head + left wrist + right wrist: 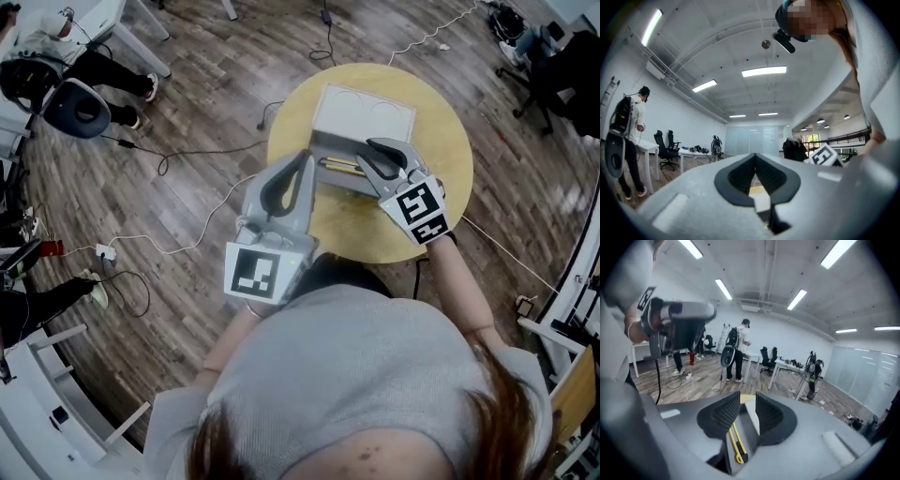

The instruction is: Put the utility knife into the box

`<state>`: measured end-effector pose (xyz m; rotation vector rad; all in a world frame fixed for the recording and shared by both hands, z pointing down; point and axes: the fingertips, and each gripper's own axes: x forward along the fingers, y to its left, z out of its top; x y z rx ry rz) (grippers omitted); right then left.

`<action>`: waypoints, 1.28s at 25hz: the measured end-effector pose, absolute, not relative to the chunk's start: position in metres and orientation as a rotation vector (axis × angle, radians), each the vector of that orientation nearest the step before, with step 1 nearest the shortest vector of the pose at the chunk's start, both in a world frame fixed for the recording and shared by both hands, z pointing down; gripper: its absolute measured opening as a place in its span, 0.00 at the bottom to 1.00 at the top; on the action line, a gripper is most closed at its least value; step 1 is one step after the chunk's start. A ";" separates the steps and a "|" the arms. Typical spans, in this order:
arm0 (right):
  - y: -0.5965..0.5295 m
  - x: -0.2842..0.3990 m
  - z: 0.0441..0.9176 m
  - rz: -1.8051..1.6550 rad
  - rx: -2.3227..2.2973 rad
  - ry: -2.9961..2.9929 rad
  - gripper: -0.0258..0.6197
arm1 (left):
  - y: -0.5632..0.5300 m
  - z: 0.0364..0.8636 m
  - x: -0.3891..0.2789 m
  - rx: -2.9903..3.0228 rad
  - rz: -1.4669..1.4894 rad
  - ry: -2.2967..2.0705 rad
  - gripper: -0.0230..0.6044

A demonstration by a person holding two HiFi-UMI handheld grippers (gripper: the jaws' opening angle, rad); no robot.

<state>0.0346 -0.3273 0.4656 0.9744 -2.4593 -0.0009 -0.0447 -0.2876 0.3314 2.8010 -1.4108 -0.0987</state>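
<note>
A: Tongs, L first?
B: L gripper [755, 155] clenched, tips together, nothing betw. them, just left of the box [361, 114].
A: R?
B: R gripper [747, 401] released, jaws apart over the open box.
A: Knife?
B: Utility knife [737, 441] lies inside the box, betw. R jaws, not pinched. Box sits toward the tabletop's [356, 234] far edge.

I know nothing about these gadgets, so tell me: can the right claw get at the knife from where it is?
Likely yes. The right claw sits over the open box with its jaws apart, and the knife lies just below the gap with nothing covering it.
</note>
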 end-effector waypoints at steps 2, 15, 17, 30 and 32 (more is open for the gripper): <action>-0.322 0.038 0.423 -0.065 1.089 -2.516 0.17 | -0.289 0.327 -0.038 2.824 -0.115 -1.374 0.03; -0.276 0.080 0.305 -0.229 1.493 -2.677 0.05 | -0.282 0.299 0.027 2.935 -0.218 -1.226 0.03; -0.272 0.084 0.305 -0.190 1.514 -2.697 0.04 | -0.278 0.299 0.032 2.937 -0.226 -1.228 0.03; -0.239 0.097 0.304 -0.211 1.491 -2.721 0.04 | -0.245 0.310 0.043 2.898 -0.222 -1.291 0.03; -0.232 0.097 0.304 -0.237 1.488 -2.708 0.04 | -0.239 0.309 0.042 2.896 -0.228 -1.297 0.03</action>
